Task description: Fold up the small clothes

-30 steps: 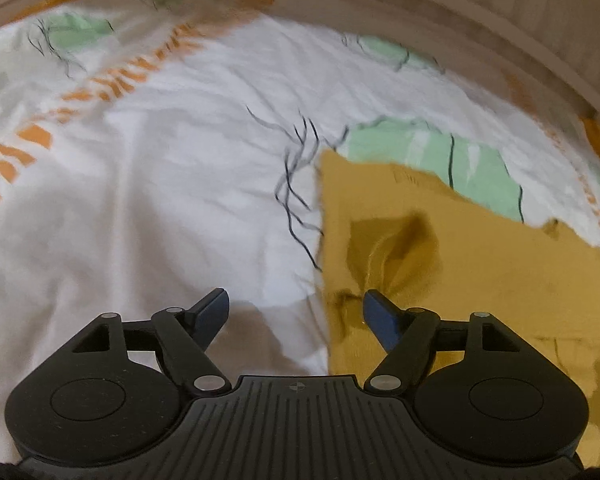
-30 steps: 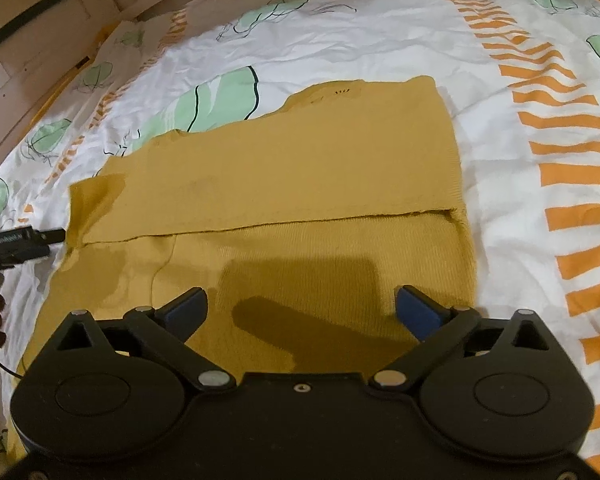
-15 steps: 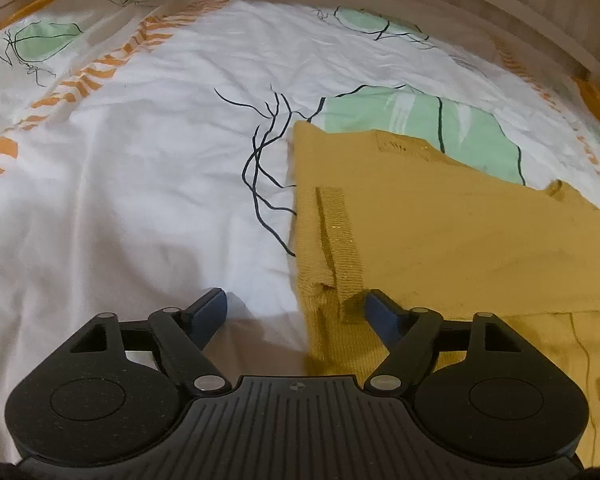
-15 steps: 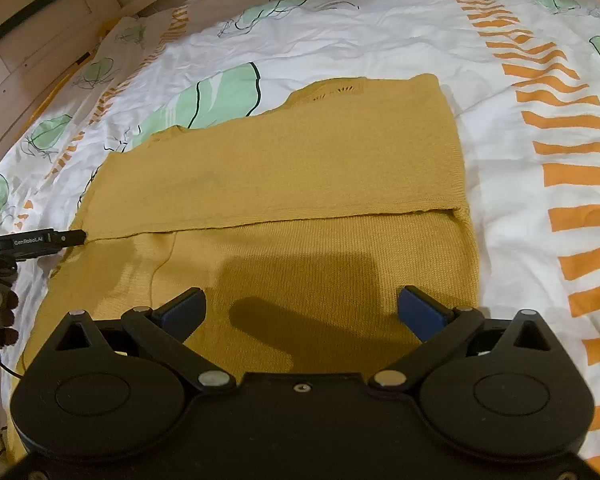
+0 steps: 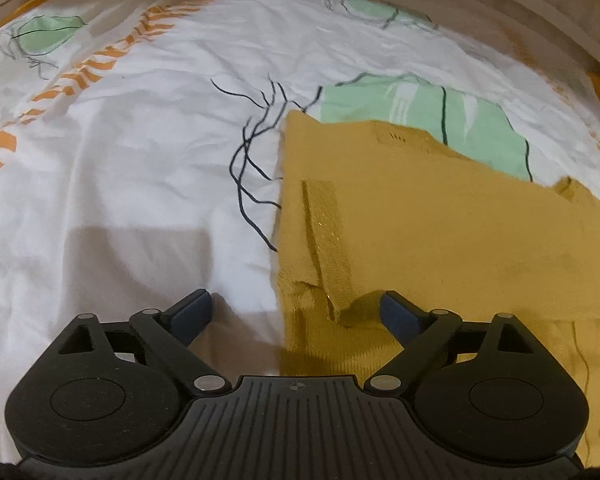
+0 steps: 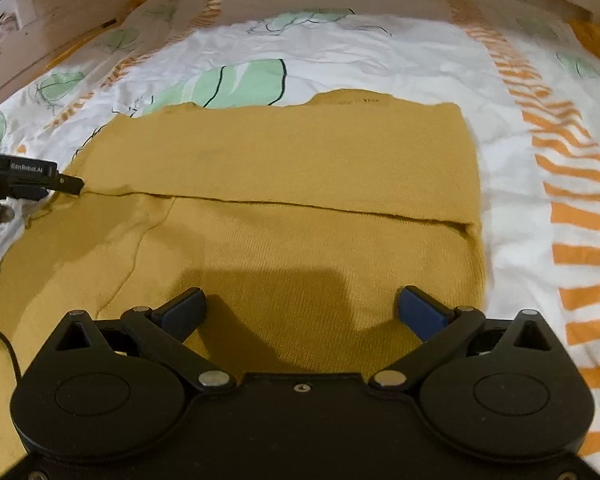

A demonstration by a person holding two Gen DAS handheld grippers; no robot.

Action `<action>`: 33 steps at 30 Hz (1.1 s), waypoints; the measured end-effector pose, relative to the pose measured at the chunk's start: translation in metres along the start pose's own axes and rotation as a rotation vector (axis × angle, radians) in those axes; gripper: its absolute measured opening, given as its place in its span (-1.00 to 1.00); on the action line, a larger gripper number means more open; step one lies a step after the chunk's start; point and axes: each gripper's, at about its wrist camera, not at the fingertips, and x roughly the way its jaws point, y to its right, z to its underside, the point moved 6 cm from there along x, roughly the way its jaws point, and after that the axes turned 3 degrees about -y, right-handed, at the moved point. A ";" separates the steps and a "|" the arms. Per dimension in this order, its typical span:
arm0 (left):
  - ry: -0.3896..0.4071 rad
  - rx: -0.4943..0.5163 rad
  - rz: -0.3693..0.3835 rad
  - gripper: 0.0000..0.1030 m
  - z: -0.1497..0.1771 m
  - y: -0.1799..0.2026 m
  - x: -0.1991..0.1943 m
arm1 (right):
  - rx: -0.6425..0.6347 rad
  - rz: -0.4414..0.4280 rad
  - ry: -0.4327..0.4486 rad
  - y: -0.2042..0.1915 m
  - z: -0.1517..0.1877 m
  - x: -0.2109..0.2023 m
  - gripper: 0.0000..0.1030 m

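Mustard sweater lies flat on the bed, over the white sheet with green leaf and orange stripe print, roughly mid-bed, far edge reaching a green leaf patch. One fold looks already done: a top layer lies across the far half, its edge running as a straight line side to side. Near half is single layer with a seam curving down on the left.

Left gripper spread wide, holding nothing, hovering low at the sweater's left edge. One fingertip is over bare sheet, the other over the fabric. Just ahead sits a narrow ribbed strip, likely a cuff or tucked sleeve, a bit rumpled at its near end. In the right wrist view the left gripper shows side-on at the end of the fold line.

Right gripper also spread wide, empty, hanging over the near half of the sweater, shadow on the knit beneath it.

Step in hand, my read: between folds, both lining up for the next grasp. Next move probably needs the left gripper to drop and pinch the left edge near the rumpled strip, right gripper to take a matching edge, then carry the fabric over evenly. Risk: thick knit slipping or the top layer shifting.
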 end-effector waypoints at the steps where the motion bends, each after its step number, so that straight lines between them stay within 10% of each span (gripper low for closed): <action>1: -0.011 0.007 0.004 0.75 0.001 0.000 -0.002 | 0.002 -0.006 0.001 0.001 0.000 -0.001 1.00; 19: 0.179 0.103 0.118 0.52 0.098 0.005 -0.165 | 0.222 -0.091 0.108 0.006 0.030 -0.127 0.99; 33: 0.102 0.146 0.097 0.52 0.193 -0.019 -0.178 | 0.296 -0.077 0.035 0.008 0.110 -0.168 0.99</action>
